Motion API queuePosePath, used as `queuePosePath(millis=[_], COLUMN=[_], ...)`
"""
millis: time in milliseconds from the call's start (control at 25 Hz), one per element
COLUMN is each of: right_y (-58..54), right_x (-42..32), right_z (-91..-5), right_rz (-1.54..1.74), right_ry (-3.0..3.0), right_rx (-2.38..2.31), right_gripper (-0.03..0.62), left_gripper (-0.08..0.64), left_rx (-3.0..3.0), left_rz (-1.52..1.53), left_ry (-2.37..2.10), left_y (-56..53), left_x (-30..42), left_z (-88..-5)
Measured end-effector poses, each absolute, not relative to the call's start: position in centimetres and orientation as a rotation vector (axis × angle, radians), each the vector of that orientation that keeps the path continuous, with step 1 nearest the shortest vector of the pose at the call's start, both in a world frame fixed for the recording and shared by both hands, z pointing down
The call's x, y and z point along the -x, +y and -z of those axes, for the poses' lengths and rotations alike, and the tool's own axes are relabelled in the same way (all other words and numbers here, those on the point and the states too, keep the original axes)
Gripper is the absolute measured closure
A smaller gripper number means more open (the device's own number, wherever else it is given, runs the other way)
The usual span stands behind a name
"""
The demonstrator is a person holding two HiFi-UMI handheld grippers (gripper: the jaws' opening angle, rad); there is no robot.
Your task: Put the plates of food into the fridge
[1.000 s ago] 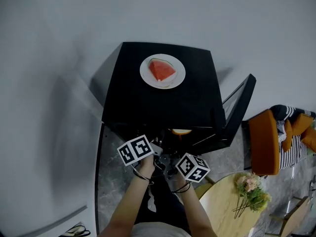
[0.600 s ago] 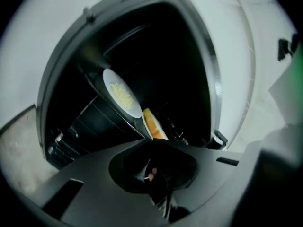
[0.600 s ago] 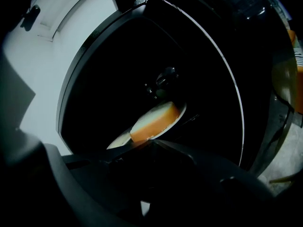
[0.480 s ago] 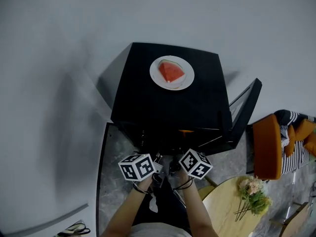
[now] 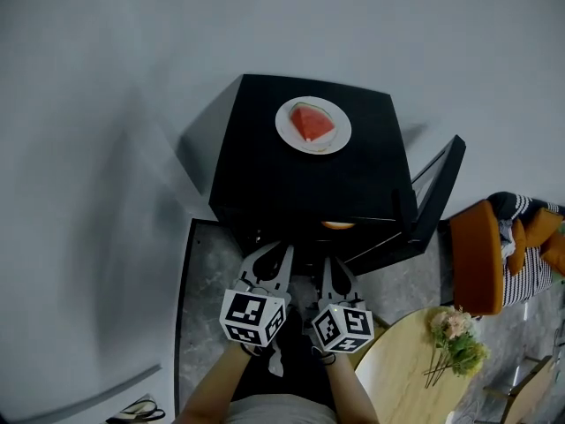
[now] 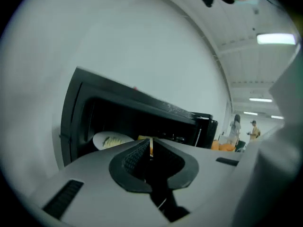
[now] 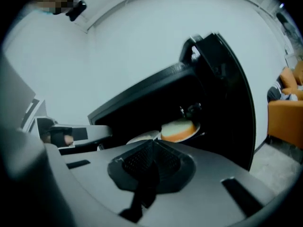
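One plate with a watermelon wedge [image 5: 313, 124] sits on the fridge top [image 5: 265, 170], near its far edge and a little right of the middle; it has not been touched in the last second. Inside the open fridge we see two plates already shelved: one with an orange-rimmed round of food [image 7: 179, 129] towards the door side, and a paler plate [image 6: 111, 140] beside it.

What has changed is our grippers. A second ago both were up at the fridge opening; now the left gripper [image 5: 270, 256] and the right gripper [image 5: 329, 266] have drawn back, clear of it. Both pairs of jaws are pressed together on nothing. The door [image 5: 433, 193] stands swung out at the right.

We judge the last delivery finished, with the watermelon plate left to fetch.
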State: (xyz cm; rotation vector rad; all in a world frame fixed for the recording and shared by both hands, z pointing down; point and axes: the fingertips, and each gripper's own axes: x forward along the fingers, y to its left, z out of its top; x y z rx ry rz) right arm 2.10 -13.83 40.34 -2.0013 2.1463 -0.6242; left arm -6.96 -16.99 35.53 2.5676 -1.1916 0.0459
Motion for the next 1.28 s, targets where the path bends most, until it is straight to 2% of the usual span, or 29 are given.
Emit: queuePosePath(millis=[200,800,920,1280], right_y=[-11.9,-10.5,-11.6,-16.8], right_x=[-1.0,1.1,0.9,-1.3], right_z=[-34.9,-29.2,-27.5,-21.9], right_rz=[0.354,0.266,0.364,0.974], right_ry=[2.161,2.095,2.108,2.191], right_rx=[2.024,1.933,1.864,1.587], right_gripper=[0.578,0.578,0.578,0.577], left_gripper=[0.535,0.549,0.549,0.548], left_rx=[-2.701,-2.757,-2.700,-2.430], left_rz=[-0.001,0.126,0.132,0.032], left_ry=[-1.194,-1.245,-1.235,-0.906], left_y=[-15.2,-13.9,-15.0,-21.2], left_x=[6.6,9.4,11.1,15.1], left_z=[-31.9,-26.0,-24.6,-20.5])
